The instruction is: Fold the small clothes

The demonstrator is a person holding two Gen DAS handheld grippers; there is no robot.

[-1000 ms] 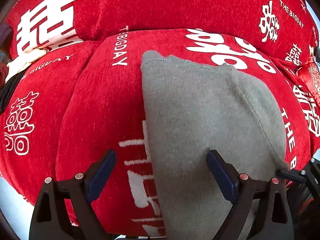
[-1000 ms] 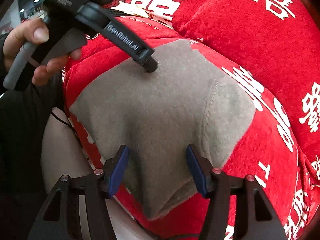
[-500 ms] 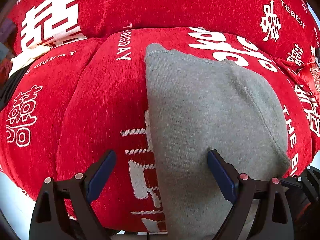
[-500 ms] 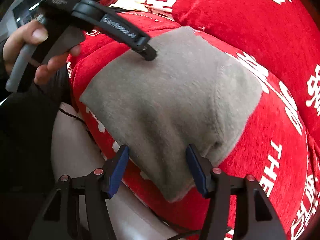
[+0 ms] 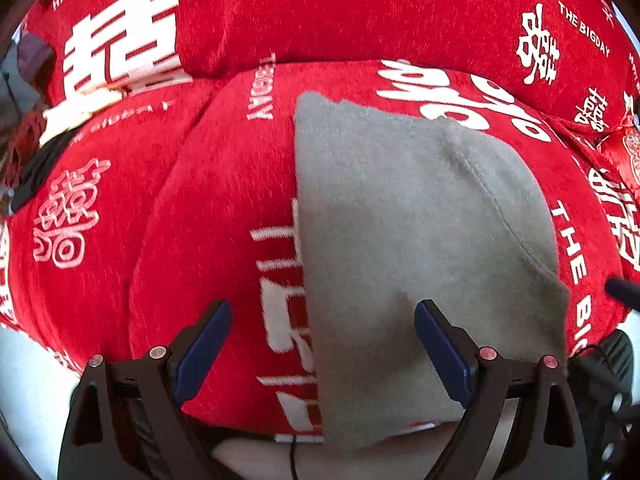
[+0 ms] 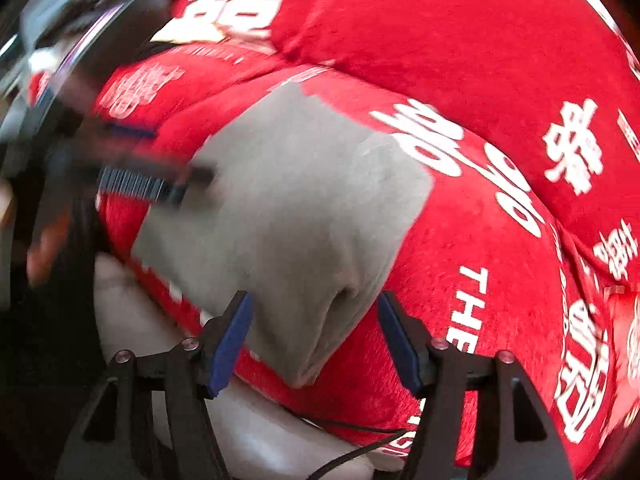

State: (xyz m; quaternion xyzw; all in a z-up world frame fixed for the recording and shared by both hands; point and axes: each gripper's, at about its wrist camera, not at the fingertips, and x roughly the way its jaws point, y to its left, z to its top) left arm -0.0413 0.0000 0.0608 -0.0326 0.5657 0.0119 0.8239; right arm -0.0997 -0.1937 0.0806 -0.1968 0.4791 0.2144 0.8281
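A small grey knit garment (image 5: 404, 240) lies folded flat on a red sofa seat cushion (image 5: 200, 208) printed with white characters. It also shows in the right wrist view (image 6: 288, 216). My left gripper (image 5: 322, 344) is open and empty, its jaws astride the garment's left edge near the cushion's front. My right gripper (image 6: 316, 336) is open and empty over the garment's near right corner. The left gripper appears blurred in the right wrist view (image 6: 152, 180), above the garment's left side.
The red back cushion (image 5: 360, 12) rises behind the seat. A second seat cushion (image 5: 68, 208) lies to the left, with dark and cream clutter (image 5: 48, 128) at its far end. A black cable (image 6: 352, 432) hangs below the seat's front edge.
Both grippers have drawn back toward the cushion's front edge. The left gripper has shifted sideways and is now motion-blurred. The garment has stayed flat.
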